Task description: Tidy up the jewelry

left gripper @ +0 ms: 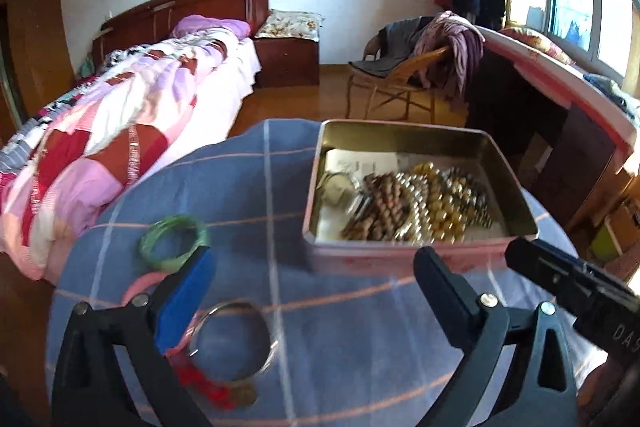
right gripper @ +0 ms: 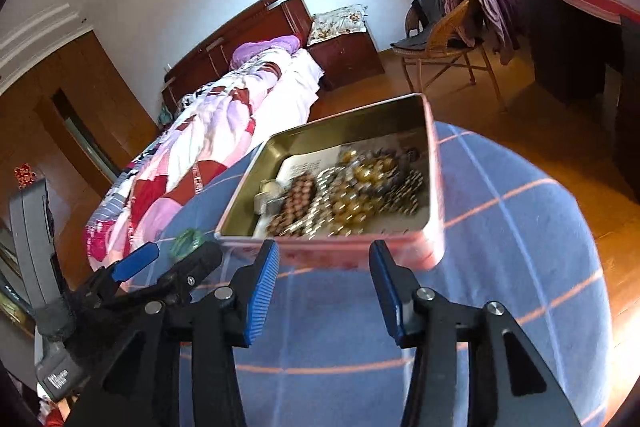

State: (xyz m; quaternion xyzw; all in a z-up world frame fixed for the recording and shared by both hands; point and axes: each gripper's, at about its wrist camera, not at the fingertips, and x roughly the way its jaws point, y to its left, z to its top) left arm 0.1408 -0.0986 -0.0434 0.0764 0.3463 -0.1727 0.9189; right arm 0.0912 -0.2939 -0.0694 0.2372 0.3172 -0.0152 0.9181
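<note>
A pink tin (left gripper: 400,254) stands open on the round table's blue checked cloth (left gripper: 340,355), with several bead bracelets (left gripper: 420,207) and a small watch-like piece (left gripper: 338,187) heaped inside. Left of the tin lie a green bangle (left gripper: 174,239), a pink bangle (left gripper: 138,285) partly hidden by my finger, a silver bangle (left gripper: 234,339) and a red trinket (left gripper: 208,387). My left gripper (left gripper: 316,261) is open wide, holding nothing. In the right wrist view my right gripper (right gripper: 325,251) is open and empty just before the tin's (right gripper: 434,187) front wall.
The table edge drops to a wooden floor all around. A bed with a pink patchwork quilt (left gripper: 120,155) lies to the left. A wicker chair draped with clothes (left gripper: 420,67) and a dark desk (left gripper: 560,131) stand behind the tin, to the right.
</note>
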